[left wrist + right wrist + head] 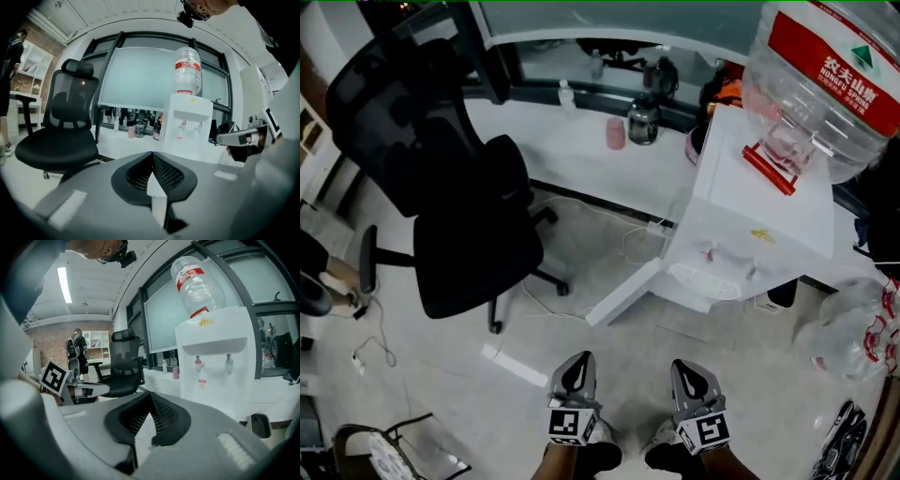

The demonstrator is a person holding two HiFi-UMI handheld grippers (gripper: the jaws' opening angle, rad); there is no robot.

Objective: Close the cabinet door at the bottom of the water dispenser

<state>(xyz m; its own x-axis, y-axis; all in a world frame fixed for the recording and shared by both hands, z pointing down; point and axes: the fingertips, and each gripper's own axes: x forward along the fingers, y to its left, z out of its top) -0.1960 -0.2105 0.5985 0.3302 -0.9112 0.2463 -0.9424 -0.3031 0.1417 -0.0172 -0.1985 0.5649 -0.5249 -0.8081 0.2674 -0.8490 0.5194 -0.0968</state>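
Note:
The white water dispenser (750,220) stands at the right with an upturned clear bottle (825,84) on top. Its bottom cabinet door (623,292) hangs open, swung out to the left over the floor. My left gripper (578,364) and right gripper (690,369) are side by side low in the head view, short of the door, both shut and holding nothing. The dispenser (187,124) shows ahead in the left gripper view beyond the closed left gripper (152,155). In the right gripper view the dispenser (218,362) stands just ahead of the closed right gripper (150,398).
A black office chair (459,187) stands left of the open door. A low white ledge (572,155) with a pink cup (616,133) and a dark jar (643,120) runs behind. A plastic bag (853,328) lies at the right. A person (77,352) stands far back.

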